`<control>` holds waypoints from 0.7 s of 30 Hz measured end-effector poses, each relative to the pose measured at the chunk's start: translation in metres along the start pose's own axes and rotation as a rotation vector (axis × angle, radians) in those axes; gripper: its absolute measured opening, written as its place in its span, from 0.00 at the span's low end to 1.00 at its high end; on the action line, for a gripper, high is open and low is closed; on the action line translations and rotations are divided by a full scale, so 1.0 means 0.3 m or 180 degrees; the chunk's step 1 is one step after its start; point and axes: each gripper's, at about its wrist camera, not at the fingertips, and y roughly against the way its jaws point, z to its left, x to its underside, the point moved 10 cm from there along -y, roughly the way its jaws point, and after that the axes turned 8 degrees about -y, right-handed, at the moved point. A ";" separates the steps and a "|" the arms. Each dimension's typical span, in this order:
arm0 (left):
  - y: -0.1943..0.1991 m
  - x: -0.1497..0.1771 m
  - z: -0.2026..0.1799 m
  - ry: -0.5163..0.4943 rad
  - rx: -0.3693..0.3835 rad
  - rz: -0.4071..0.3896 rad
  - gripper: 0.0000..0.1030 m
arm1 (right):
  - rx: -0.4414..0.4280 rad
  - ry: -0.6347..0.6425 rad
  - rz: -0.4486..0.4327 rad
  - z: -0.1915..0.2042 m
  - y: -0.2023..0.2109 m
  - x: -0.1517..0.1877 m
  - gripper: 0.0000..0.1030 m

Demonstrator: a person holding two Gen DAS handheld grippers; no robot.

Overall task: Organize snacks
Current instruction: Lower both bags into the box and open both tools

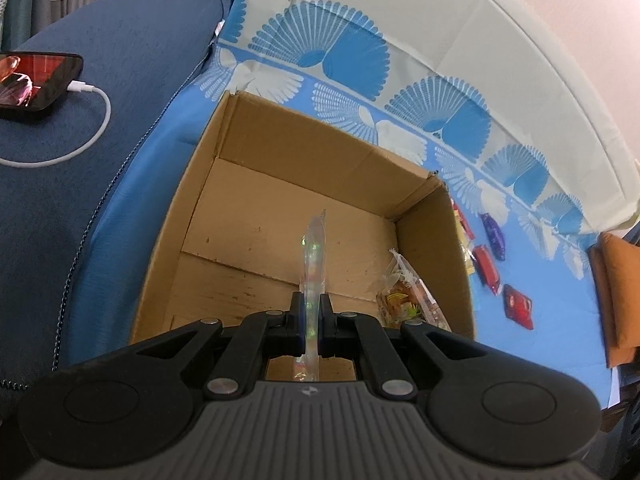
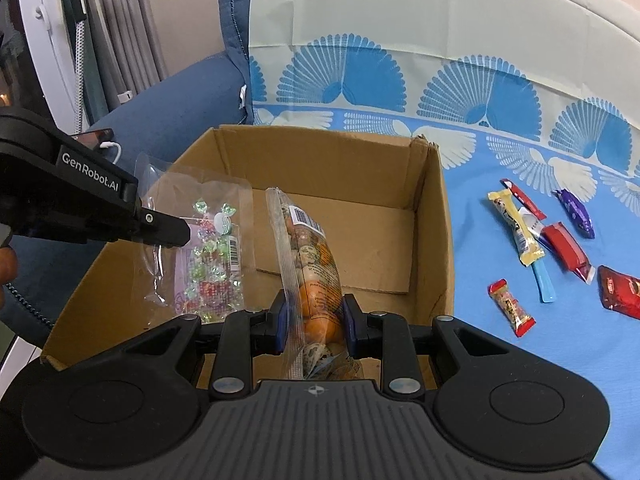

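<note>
An open cardboard box [image 1: 304, 148] [image 2: 434, 220] stands on a blue patterned cloth. My left gripper [image 1: 311, 312] is shut on a clear bag of green and pink candies [image 1: 314, 256], held edge-on above the box floor. In the right wrist view that gripper [image 2: 176, 234] enters from the left with the candy bag [image 2: 208, 256] hanging over the box. My right gripper [image 2: 314, 320] is shut on a clear bag of orange and mixed snacks [image 2: 312, 264], held over the box's near right side. That bag also shows in the left wrist view [image 1: 408, 300].
Several small wrapped snacks lie on the cloth right of the box: a yellow bar [image 2: 516, 232], a purple one [image 2: 576, 212], red ones [image 2: 568, 252] [image 1: 518, 306]. A phone [image 1: 34, 80] on a white cable lies on the blue sofa at left. An orange cushion [image 1: 620, 292] sits far right.
</note>
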 end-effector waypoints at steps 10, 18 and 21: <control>-0.032 0.014 0.022 0.0012 -0.0166 0.0182 0.46 | 0.0021 -0.0055 -0.0060 -0.013 -0.014 -0.018 0.33; 0.039 0.048 0.078 0.0077 -0.0508 0.0207 1.00 | 0.0001 -0.0189 -0.0037 -0.022 0.073 -0.006 0.66; 0.082 0.080 0.080 0.0027 -0.0593 0.0243 1.00 | -0.0037 -0.0222 0.0004 -0.008 0.129 0.021 0.73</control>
